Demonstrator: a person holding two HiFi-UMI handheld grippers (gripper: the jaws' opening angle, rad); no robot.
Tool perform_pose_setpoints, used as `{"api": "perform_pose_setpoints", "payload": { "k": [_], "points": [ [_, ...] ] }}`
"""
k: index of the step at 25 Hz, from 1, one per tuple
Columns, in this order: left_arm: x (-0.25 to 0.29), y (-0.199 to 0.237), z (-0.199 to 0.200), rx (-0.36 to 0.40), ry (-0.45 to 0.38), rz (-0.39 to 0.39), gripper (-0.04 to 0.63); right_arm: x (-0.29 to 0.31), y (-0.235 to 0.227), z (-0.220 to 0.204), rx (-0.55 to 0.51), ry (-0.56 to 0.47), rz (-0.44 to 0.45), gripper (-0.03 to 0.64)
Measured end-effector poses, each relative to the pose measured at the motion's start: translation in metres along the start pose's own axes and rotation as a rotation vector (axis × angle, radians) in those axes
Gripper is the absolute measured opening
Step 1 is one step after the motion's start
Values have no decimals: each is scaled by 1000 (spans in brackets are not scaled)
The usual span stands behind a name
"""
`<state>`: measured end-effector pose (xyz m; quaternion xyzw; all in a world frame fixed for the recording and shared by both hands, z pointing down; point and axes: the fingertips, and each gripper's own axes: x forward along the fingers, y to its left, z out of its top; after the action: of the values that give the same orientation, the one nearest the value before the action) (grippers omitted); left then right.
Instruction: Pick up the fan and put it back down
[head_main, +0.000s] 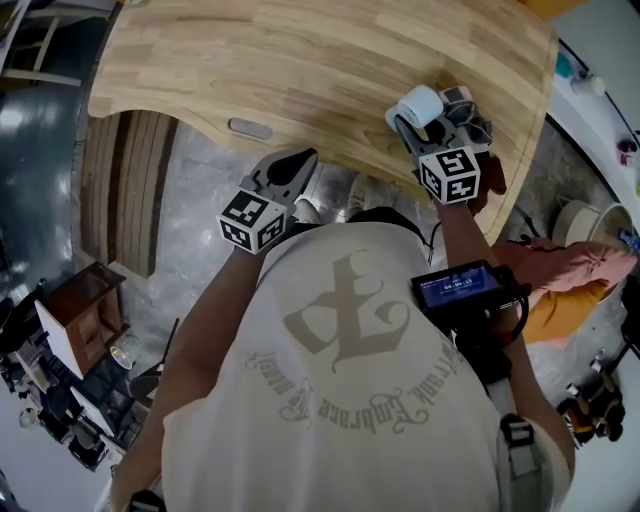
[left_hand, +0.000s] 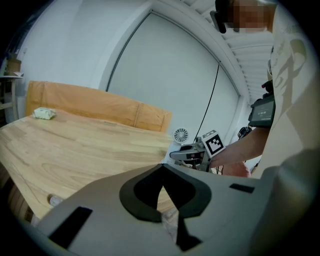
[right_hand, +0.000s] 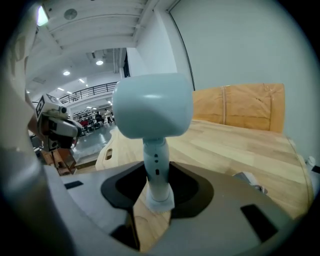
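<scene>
1. Grip first: the right hand-held gripper (right_hand: 154, 197) has its jaws closed on the fan (right_hand: 152, 105), pinching the slim white stem low down, near its foot. The rounded head stands upright above the jaws at the centre of the right gripper view.
2. The left hand-held gripper (head_main: 300, 160) has its jaws together at the tips and holds nothing. It sits off the near edge of the desk (head_main: 300, 60), left of centre in the head view, well apart from the fan.
3. In the head view the fan is at upper right, over the near right corner of the desk. In the left gripper view it shows small, right of centre, above the other gripper.
4. I judge this to be the put-down half of the task: the fan is in hand just above the wood, not yet released.
5. Next I would bring the foot flat onto the desk, well inside the edge, keep the stem vertical, then open the jaws and back straight out without nudging it.
6. The fan's foot is hard to read. The jaws crowd it, so I cannot tell whether it already touches the desk.
7. In the head view, the marker cube and my own torso hide much of the right gripper and the floor below.
</scene>
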<state>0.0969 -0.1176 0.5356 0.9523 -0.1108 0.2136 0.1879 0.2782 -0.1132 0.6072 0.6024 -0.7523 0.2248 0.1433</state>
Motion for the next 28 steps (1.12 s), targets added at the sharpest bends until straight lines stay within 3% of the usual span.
{"api": "perform_pose_setpoints", "payload": {
  "k": [14, 28],
  "points": [
    [11, 5, -1, -31, 2, 73, 9, 27, -29, -11, -73, 51, -11, 147],
    [7, 3, 2, -25, 6, 90, 9, 28, -29, -22, -70, 55, -9, 150]
  ]
}}
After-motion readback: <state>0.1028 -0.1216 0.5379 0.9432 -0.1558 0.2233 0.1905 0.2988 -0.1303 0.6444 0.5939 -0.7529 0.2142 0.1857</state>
